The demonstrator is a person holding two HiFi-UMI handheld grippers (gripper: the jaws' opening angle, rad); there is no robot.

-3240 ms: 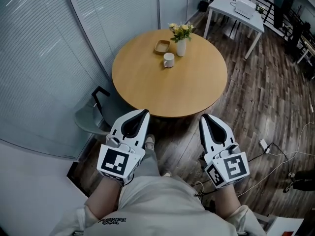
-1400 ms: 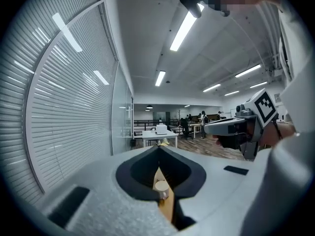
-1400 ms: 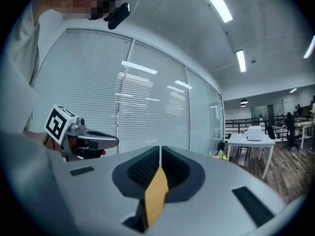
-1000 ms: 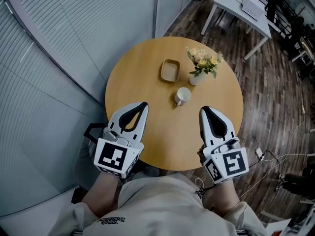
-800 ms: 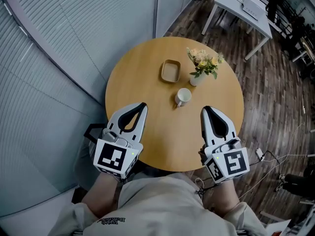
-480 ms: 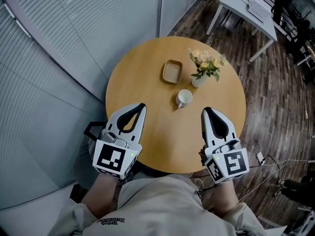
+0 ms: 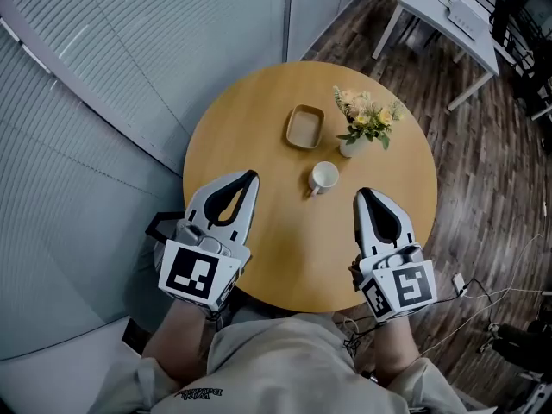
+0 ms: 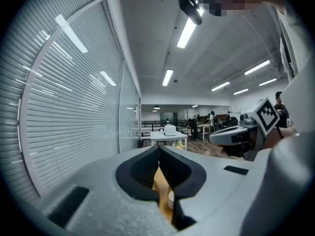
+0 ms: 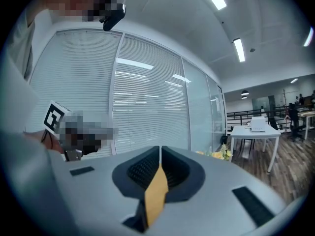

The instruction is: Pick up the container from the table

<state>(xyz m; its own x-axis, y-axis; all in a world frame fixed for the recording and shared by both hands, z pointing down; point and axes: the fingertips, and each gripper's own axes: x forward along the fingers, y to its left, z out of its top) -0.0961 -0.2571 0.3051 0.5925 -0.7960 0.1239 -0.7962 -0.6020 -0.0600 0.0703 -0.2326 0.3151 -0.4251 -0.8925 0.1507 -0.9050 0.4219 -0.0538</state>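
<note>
A small tan rectangular container [image 7: 304,128] lies on the round wooden table [image 7: 259,102], toward its far side. Both grippers hover over the table's near edge, well short of the container. My left gripper [image 7: 250,176] is shut with nothing in it, its tips touching in the left gripper view [image 8: 158,148]. My right gripper [image 7: 361,193] is shut and empty too, its tips meeting in the right gripper view [image 9: 160,148]. A white mug [image 7: 323,178] stands between the grippers' tips and the container.
A white vase of yellow flowers [image 7: 364,123] stands to the right of the container. A dark chair [image 7: 164,231] is tucked at the table's left. Slatted glass walls [image 7: 129,67] run along the left. A white desk [image 7: 448,15] stands far right on the wood floor.
The person has stepped closer: the table has slid nearer beneath both grippers. Both grippers stay shut and side by side.
</note>
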